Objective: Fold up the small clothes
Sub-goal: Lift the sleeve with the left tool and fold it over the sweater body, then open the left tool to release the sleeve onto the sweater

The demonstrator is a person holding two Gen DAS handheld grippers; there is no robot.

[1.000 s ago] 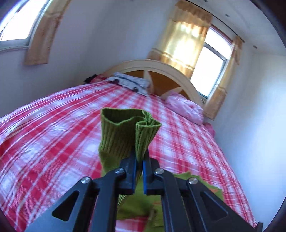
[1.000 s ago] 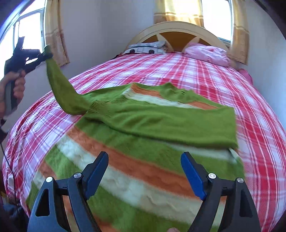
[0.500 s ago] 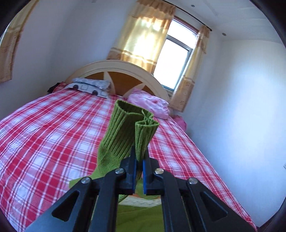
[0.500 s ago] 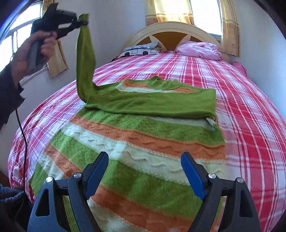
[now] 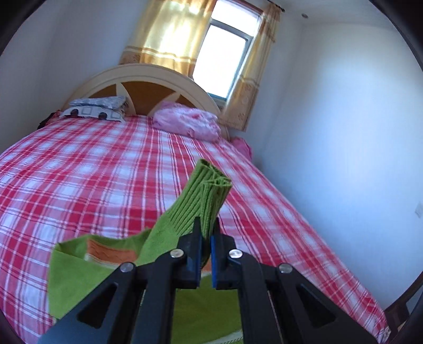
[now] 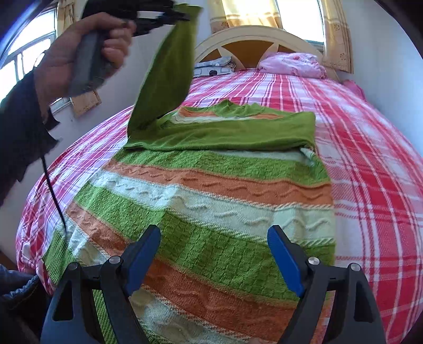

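Note:
A knitted sweater (image 6: 216, 195) with green, orange and white stripes lies flat on the bed, one green sleeve (image 6: 238, 132) folded across its chest. My left gripper (image 5: 206, 238) is shut on the ribbed cuff (image 5: 208, 190) of the other green sleeve (image 6: 169, 71) and holds it high above the sweater's left shoulder. In the right wrist view the left gripper (image 6: 185, 14) shows at the top, in a hand. My right gripper (image 6: 214, 254) is open and empty, low over the sweater's lower part.
The bed has a red and white plaid sheet (image 5: 79, 169) and a curved wooden headboard (image 5: 148, 87). A pink pillow (image 5: 187, 124) and a grey patterned pillow (image 5: 97, 108) lie at its head. A white wall (image 5: 343, 132) runs along the bed's right side.
My left gripper has lifted the sleeve cuff higher and swung it right, over the sweater. My right gripper has moved closer over the sweater's lower part, still open.

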